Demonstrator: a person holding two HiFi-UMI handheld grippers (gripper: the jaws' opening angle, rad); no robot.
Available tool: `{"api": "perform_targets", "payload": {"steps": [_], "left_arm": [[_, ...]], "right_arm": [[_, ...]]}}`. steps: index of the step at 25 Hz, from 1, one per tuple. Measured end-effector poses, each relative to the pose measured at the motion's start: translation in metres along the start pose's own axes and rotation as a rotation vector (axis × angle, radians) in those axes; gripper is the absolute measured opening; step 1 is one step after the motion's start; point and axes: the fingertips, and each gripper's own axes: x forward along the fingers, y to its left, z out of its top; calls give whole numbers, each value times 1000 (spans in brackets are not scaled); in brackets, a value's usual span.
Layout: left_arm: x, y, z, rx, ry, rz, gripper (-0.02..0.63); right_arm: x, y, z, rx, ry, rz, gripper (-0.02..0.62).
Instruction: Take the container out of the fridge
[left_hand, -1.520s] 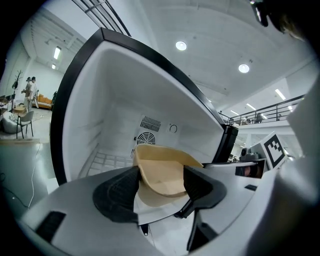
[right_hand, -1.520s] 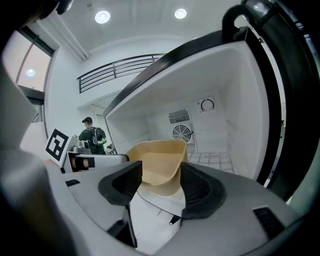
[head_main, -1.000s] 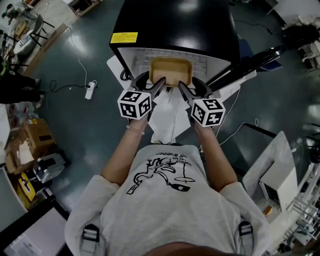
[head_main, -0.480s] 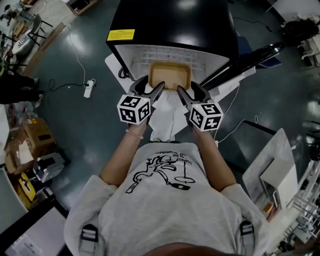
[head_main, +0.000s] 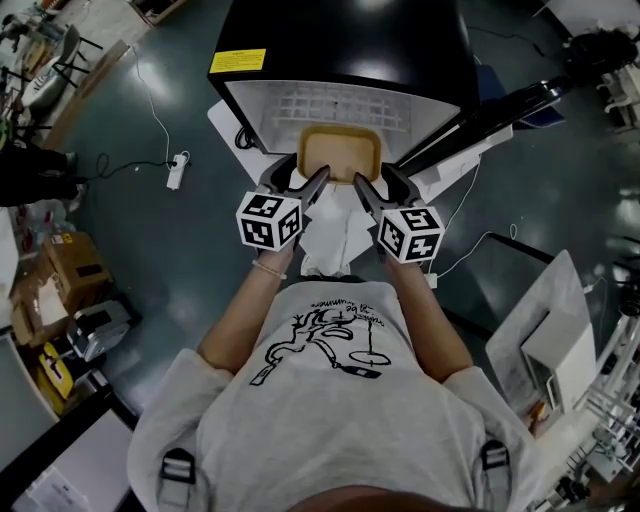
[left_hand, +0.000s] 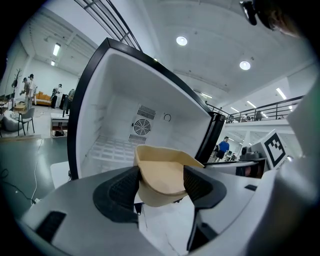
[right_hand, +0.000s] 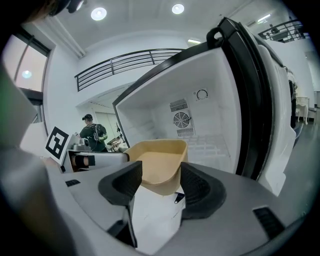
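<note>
A shallow tan container hangs at the mouth of the open black fridge, its far end over the white wire shelf. My left gripper is shut on its near left corner and my right gripper on its near right corner. In the left gripper view the container sits pinched between the dark pads of the left gripper. The right gripper view shows the same: the container is clamped in the right gripper, with the white fridge interior and its fan grille behind.
The fridge door stands open to the right. White sheets lie on the floor under the container. A power strip and cable lie to the left, cardboard boxes farther left, a white cabinet to the right.
Both grippers have drawn the container a little outward from the fridge toward the person; more of the wire shelf now shows behind it. Both grips are unchanged.
</note>
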Motion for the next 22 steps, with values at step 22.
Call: {"api": "perform_targets", "payload": {"steps": [22], "left_arm": [[-1, 1, -30, -15, 53, -1, 282]], "right_arm": [[2, -2, -28, 18, 45, -21, 247]]}}
